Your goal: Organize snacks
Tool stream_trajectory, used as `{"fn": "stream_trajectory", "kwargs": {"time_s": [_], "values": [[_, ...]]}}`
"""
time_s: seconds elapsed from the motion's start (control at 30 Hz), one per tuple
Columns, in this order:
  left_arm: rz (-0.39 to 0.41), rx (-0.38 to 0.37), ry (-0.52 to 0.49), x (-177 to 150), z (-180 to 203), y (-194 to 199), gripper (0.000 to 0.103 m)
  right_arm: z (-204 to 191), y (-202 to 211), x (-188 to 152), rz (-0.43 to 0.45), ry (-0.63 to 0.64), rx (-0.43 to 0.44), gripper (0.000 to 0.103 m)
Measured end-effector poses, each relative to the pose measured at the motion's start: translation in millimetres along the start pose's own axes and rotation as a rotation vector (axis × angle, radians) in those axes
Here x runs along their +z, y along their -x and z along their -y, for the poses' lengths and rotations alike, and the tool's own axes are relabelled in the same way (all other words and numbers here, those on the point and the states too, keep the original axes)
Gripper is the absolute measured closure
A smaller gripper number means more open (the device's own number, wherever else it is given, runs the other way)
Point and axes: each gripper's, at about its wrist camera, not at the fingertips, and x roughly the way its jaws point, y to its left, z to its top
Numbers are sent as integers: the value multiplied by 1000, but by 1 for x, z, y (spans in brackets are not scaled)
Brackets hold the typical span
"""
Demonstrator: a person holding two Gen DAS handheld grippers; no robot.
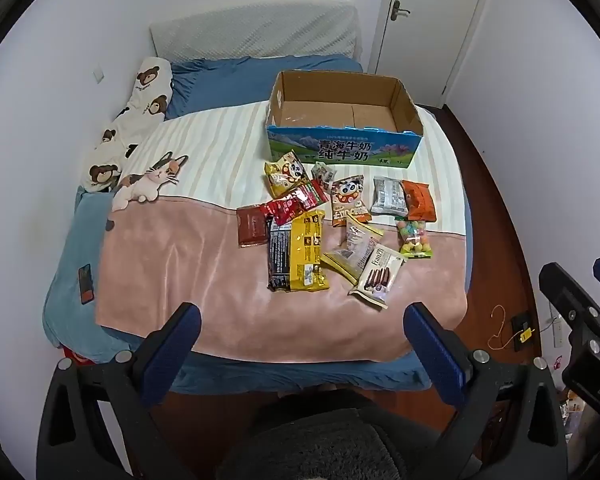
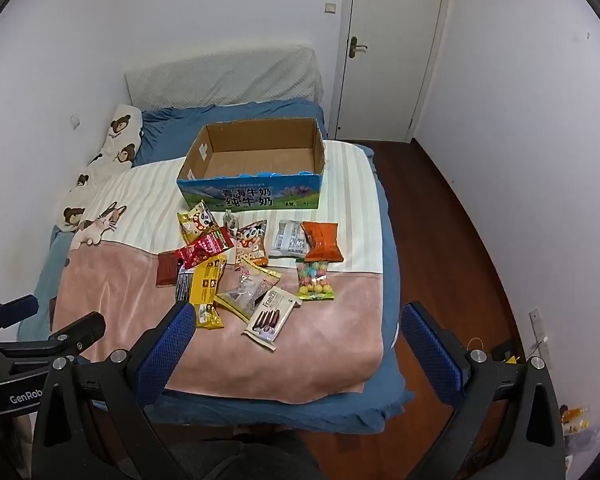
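Note:
Several snack packets lie scattered on the bed: a large yellow pack [image 1: 306, 252], a Franzzi biscuit pack [image 1: 376, 278] [image 2: 271, 314], a bag of coloured candy [image 1: 414, 237] [image 2: 315, 281], an orange bag [image 1: 418, 200] [image 2: 322, 242] and panda packets [image 1: 286, 172]. Behind them stands an open, empty cardboard milk box [image 1: 342, 142] [image 2: 252, 194]. My left gripper [image 1: 302, 328] is open and empty above the bed's near edge. My right gripper [image 2: 296, 332] is open and empty, held to the right of the left one.
The bed has a pink and striped blanket [image 1: 180, 264], blue pillows [image 1: 220, 80] and a bear-print pillow [image 1: 140, 108] by the left wall. A phone [image 1: 85, 283] lies at the bed's left edge. Wooden floor [image 2: 460, 240] and a closed door [image 2: 392, 48] are to the right.

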Motion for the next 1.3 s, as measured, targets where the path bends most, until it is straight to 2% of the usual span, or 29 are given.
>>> {"fn": "stream_trajectory", "kwargs": {"time_s": [1.3], "values": [[9, 0, 12, 3, -11, 5, 0, -7, -4, -1, -21, 8, 1, 0]]}}
